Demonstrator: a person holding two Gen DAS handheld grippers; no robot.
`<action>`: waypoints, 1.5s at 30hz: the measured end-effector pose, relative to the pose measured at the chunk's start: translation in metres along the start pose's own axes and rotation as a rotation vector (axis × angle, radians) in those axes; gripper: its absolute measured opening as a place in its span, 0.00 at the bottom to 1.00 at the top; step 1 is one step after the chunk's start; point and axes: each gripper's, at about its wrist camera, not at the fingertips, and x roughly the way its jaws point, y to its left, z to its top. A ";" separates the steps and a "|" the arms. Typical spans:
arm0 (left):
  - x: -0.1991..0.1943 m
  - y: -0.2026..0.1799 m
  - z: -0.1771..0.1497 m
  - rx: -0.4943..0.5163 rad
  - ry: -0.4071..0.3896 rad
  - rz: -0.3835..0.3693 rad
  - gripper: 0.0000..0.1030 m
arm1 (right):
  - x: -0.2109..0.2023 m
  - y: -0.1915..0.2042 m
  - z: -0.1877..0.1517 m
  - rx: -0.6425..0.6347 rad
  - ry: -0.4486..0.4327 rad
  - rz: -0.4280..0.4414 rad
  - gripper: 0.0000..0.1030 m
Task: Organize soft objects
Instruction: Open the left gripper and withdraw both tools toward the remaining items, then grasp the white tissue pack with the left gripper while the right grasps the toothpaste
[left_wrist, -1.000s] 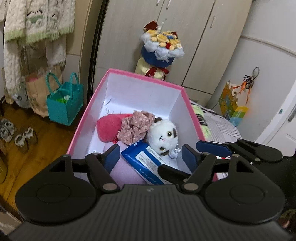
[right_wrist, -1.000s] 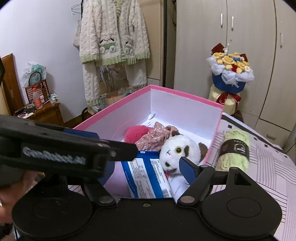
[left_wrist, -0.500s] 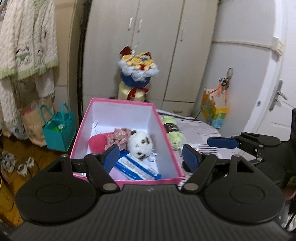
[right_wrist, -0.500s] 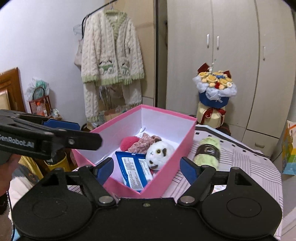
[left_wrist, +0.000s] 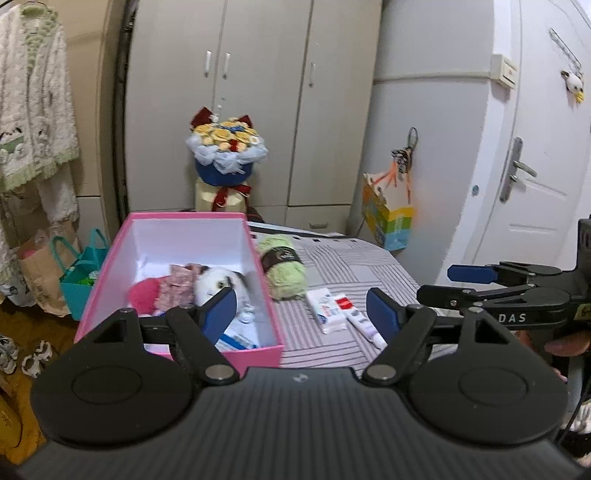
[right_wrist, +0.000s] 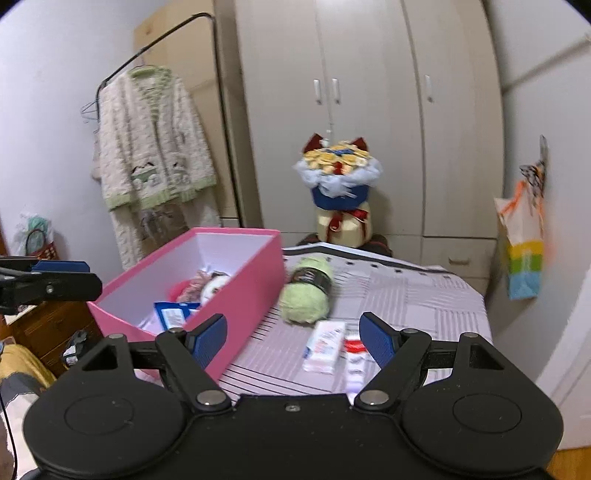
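Observation:
A pink box stands on the striped bed. Inside lie a white plush dog, a red fluffy item, a floral cloth and a blue-white packet. A green yarn skein lies just right of the box. A white packet and a small tube lie nearer. My left gripper is open and empty, back from the box. My right gripper is open and empty too, short of the packets.
A flower bouquet stands by the wardrobe. A knitted cardigan hangs on a rack at left. A teal bag and shoes sit on the wooden floor. A colourful bag hangs near the white door.
Both grippers have pulled back from the box and swung right, so the box looks smaller and the yarn, packet and tube on the bed have come into view. Both stay open.

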 end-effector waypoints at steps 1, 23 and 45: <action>0.004 -0.005 -0.001 0.008 0.006 -0.007 0.75 | 0.000 -0.005 -0.003 0.006 0.002 -0.003 0.80; 0.139 -0.066 -0.025 -0.006 0.096 -0.124 0.66 | 0.071 -0.051 -0.076 -0.101 0.085 0.003 0.75; 0.282 -0.052 -0.030 -0.062 0.257 0.104 0.48 | 0.157 -0.070 -0.066 -0.009 0.217 -0.041 0.38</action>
